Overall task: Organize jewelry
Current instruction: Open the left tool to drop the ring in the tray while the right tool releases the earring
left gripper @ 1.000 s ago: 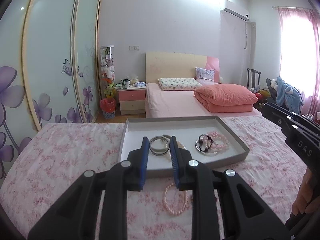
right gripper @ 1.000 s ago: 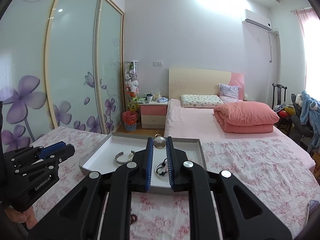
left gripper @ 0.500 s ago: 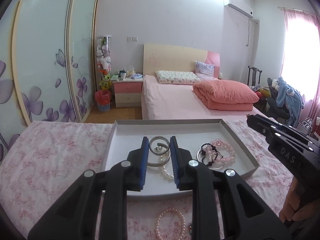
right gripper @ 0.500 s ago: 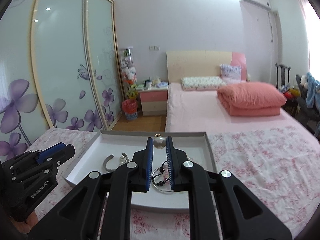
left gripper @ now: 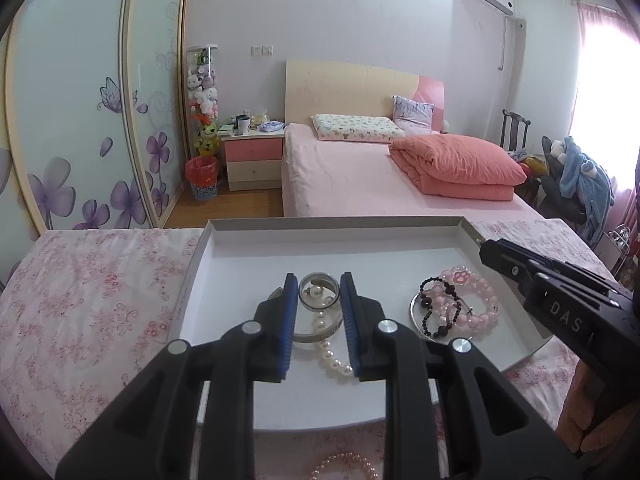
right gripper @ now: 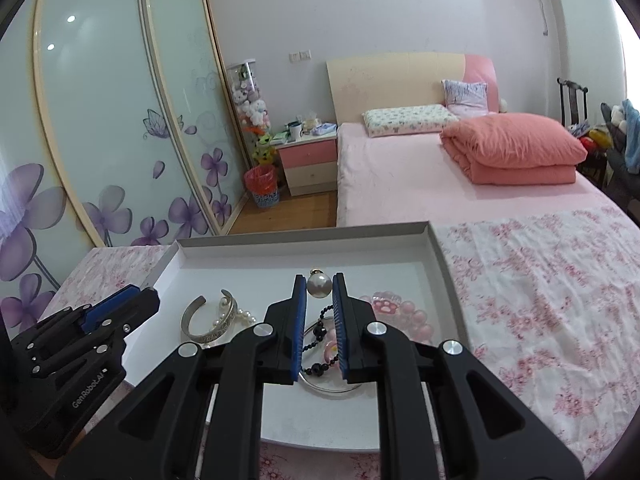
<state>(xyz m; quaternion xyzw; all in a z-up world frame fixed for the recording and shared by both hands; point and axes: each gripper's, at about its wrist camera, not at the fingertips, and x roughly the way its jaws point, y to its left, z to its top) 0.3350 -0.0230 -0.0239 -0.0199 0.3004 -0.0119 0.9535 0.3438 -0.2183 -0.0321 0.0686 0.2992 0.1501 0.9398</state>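
The right hand-held gripper (right gripper: 319,286) pinches a large pearl pendant (right gripper: 319,285) between its blue pads, held above the grey tray (right gripper: 304,242) over a black bead bracelet (right gripper: 320,334) and a thin silver bangle (right gripper: 332,389), with pink beads (right gripper: 416,320) just to its right. The left hand-held gripper (left gripper: 319,286) hangs spread and empty over the same tray, a wide silver cuff (left gripper: 318,294) and a pearl strand (left gripper: 330,354) lying between and below its pads. Another pearl loop (left gripper: 348,466) lies on the flowered bedspread (left gripper: 88,300), outside the tray's near edge.
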